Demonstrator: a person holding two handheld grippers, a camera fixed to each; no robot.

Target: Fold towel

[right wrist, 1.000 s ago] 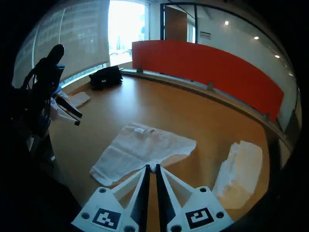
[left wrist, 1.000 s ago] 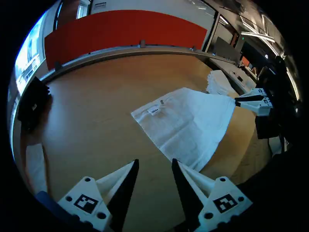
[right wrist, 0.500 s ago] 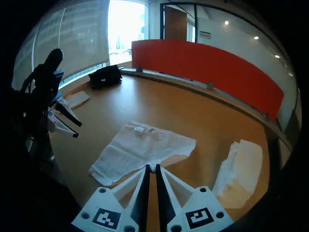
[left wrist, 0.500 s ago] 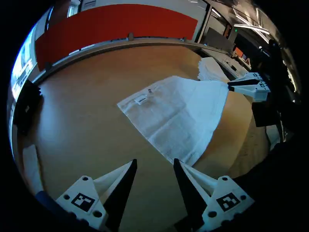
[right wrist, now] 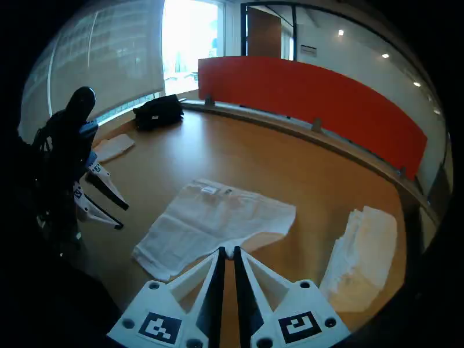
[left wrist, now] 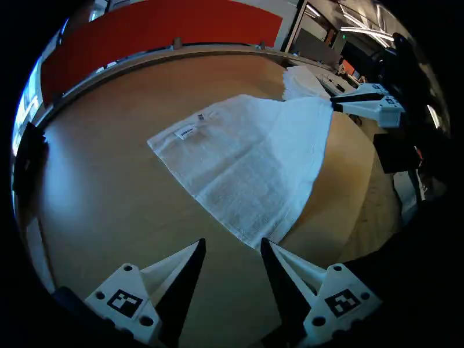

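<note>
A white towel point(left wrist: 243, 156) lies spread on the wooden table point(left wrist: 116, 191), with a label near its far edge. My left gripper point(left wrist: 232, 242) hovers open just short of the towel's near corner, nothing between its fingers. In the right gripper view the towel point(right wrist: 214, 217) lies flat ahead, and my right gripper point(right wrist: 229, 250) is shut on one of its corners, lifted slightly off the table. The right gripper point(left wrist: 333, 103) with the raised corner shows at the right of the left gripper view. The left gripper point(right wrist: 123, 217) stands open at the left in the right gripper view, held by a dark-sleeved person.
A stack of folded white towels point(right wrist: 365, 255) sits to the right, also seen as the stack point(left wrist: 301, 81). A black bag point(right wrist: 158, 110) and a flat pale object point(right wrist: 113, 146) lie at the far left. A red partition point(right wrist: 325, 98) lines the table's far edge.
My left gripper has moved forward and down toward the towel's near corner, staying open. The right gripper keeps its hold on the lifted corner, nearly still.
</note>
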